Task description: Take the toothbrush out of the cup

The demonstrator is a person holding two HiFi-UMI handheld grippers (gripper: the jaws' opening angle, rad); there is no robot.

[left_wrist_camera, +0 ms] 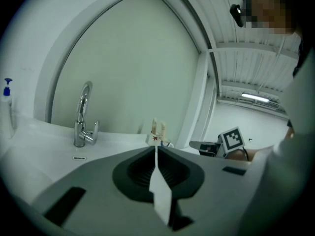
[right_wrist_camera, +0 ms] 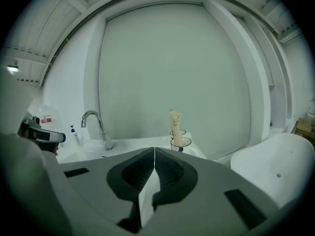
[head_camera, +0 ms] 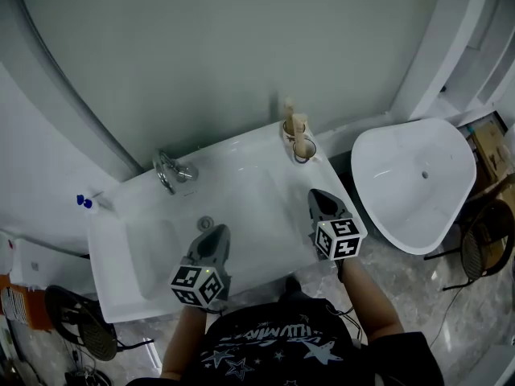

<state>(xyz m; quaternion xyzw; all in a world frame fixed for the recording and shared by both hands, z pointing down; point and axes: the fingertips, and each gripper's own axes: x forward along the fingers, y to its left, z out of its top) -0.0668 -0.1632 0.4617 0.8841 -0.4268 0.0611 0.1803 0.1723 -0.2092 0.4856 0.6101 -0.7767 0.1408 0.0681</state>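
My left gripper (left_wrist_camera: 156, 150) has its jaws closed flat together, nothing between them. Directly beyond the tips, on the far rim of the white sink (left_wrist_camera: 44, 149), pale toothbrush handles (left_wrist_camera: 154, 128) stand upright in a cup (left_wrist_camera: 166, 143), with a chrome tap (left_wrist_camera: 82, 114) to their left and a blue-topped pump bottle (left_wrist_camera: 7, 90) at the far left edge. My right gripper (left_wrist_camera: 197, 145) shows at the right, near the cup but apart from it, its marker cube facing the camera.

A bathroom: white sink (head_camera: 261, 195), chrome tap (head_camera: 170, 170), cup (head_camera: 304, 149) at its corner
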